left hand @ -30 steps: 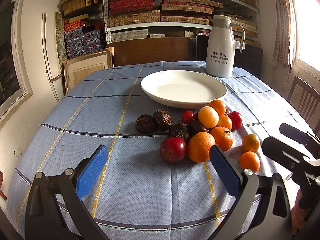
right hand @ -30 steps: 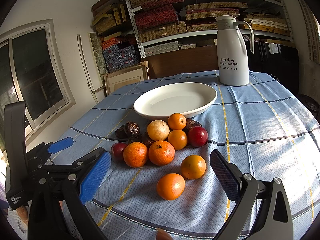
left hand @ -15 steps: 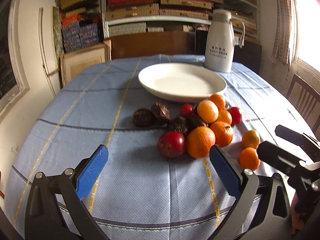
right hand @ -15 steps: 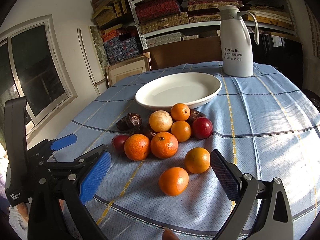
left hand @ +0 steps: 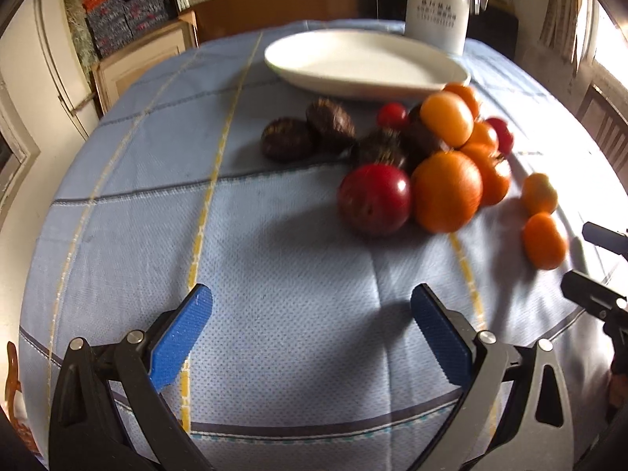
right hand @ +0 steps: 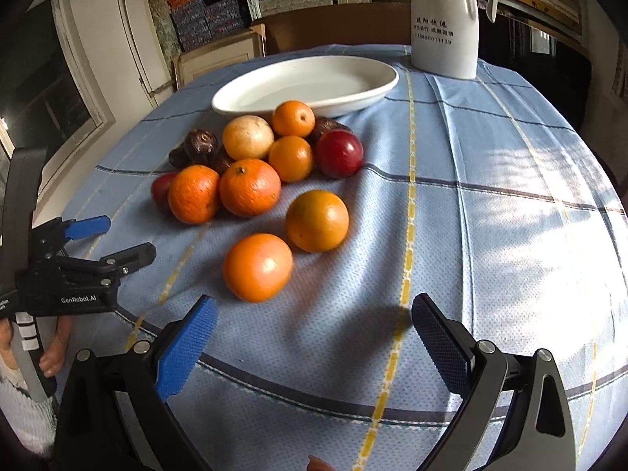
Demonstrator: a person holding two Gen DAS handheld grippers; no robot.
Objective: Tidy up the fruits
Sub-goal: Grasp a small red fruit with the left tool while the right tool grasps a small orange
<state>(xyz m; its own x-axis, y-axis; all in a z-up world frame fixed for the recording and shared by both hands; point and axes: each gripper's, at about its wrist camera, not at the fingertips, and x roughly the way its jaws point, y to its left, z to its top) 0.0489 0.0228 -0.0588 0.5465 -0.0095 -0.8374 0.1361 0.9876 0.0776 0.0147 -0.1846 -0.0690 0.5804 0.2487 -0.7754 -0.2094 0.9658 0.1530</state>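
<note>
Both grippers have closed in on the fruit over the last second, and we now hold them low over the blue checked desk (right hand: 490, 165), the pile looming larger in each view. Our left gripper (left hand: 310, 327) has its blue pads spread wide and empty, aimed at bare cloth just short of a red plum (left hand: 375, 198) and the large orange (left hand: 447, 190) touching it. Our right gripper (right hand: 314, 329) is likewise agape and holding nothing, with the nearest loose orange (right hand: 257, 267) just beyond its tips and a second orange (right hand: 317, 220) just beside that one. Behind them the rest of the fruit sits heaped: oranges, a pale yellow fruit (right hand: 248, 137), another red plum (right hand: 339, 153) and dark wrinkled fruits (left hand: 288, 139). Farther back the white plate (right hand: 376, 82) stands empty, touching the heap's far edge, with a white jug (right hand: 445, 19) behind it. We judge the sorting not yet begun: nothing is grasped, and the approach suggests a first pick is imminent, the loose orange being the easiest target.
</note>
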